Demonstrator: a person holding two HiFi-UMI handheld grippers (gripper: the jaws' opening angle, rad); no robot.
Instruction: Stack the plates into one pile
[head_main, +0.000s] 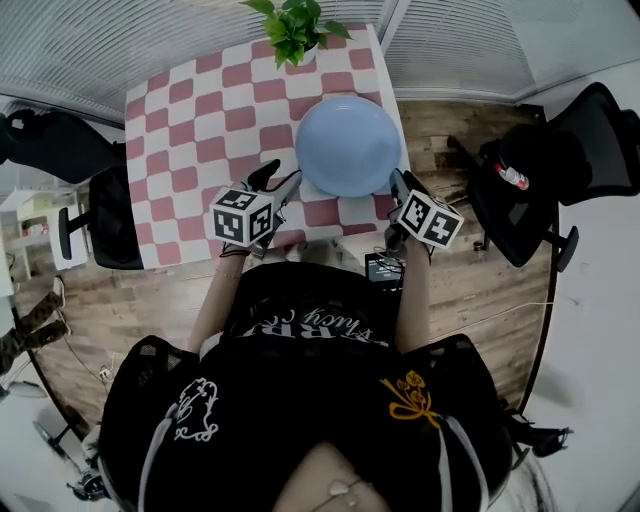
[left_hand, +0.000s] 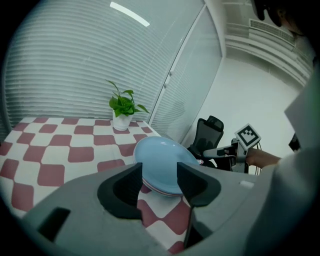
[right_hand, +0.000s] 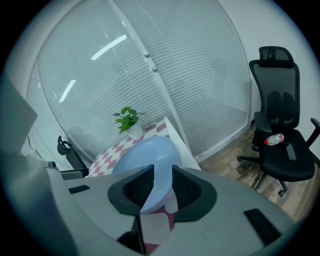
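Head view: nearest the lens, a dark printed top (head_main: 320, 400) across the lower frame. Past it, the left gripper (head_main: 281, 181) and right gripper (head_main: 403, 186), one on each side of a pale blue plate (head_main: 348, 145). Round, shallow and glossy, resting on the near right part of the checked table (head_main: 190, 120). No other loose plate anywhere on the cloth. Potted plant (head_main: 295, 30) at the far edge, well apart.

Left gripper view: jaws spread wide with nothing between them, aimed at the pile (left_hand: 156, 190) just ahead of the tips. Blue plate on top, with pinkish and whitish rims of further plates showing beneath it, fairly well centred.

Right gripper view: jaws only narrowly apart, the blue plate's rim in the slot between them, pads seemingly not pressing on it.

Judged from this: the last step in hand, letting go of the top plate onto the pile, with stacking all but done. Next move: drawing the right gripper straight back off the rim, level and slow, without dragging or tipping the plate. Nothing further asked of the left gripper beyond staying clear.
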